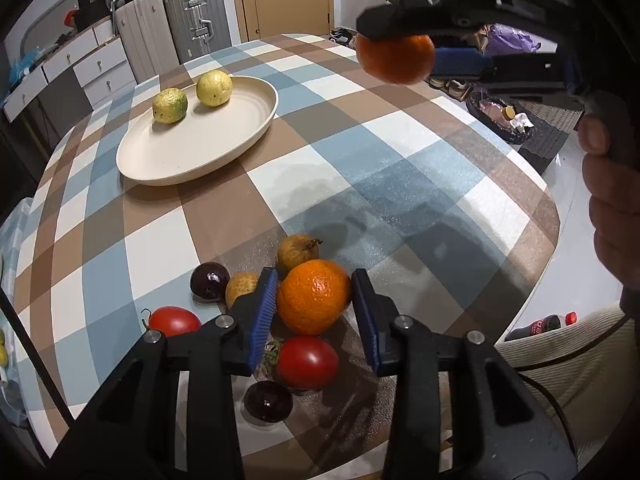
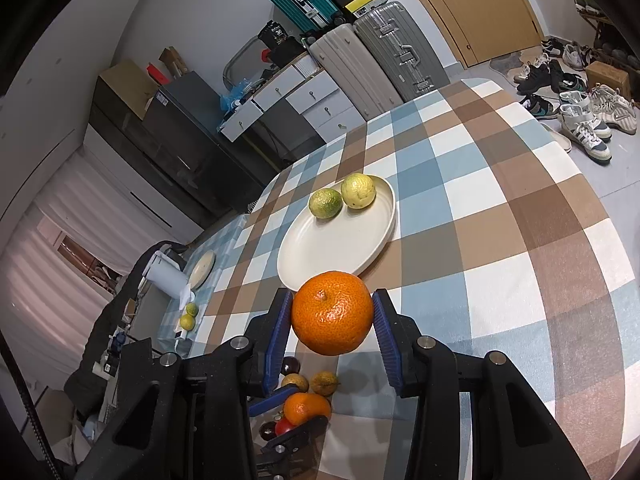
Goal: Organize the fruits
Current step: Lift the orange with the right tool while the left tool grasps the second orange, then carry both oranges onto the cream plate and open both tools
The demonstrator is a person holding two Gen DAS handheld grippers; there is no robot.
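Sitting between left claw (image 1: 314, 312) pads: orange (image 1: 313, 297)

Matt cream plate (image 1: 172, 168), dimpled glossy orange (image 2: 332, 312), smooth shiny tomato (image 1: 306, 362), ribbed blue tongs pads (image 1: 262, 316).

The right gripper (image 2: 333, 320) hangs raised, jaws clamped on an orange (image 2: 332, 313). The left gripper (image 1: 314, 306) sits low, jaws spread.

Two citrus fruits (image 1: 192, 98) on plate (image 1: 224, 152), fruit pile (image 1: 280, 312) nearer on table (image 1: 400, 168)
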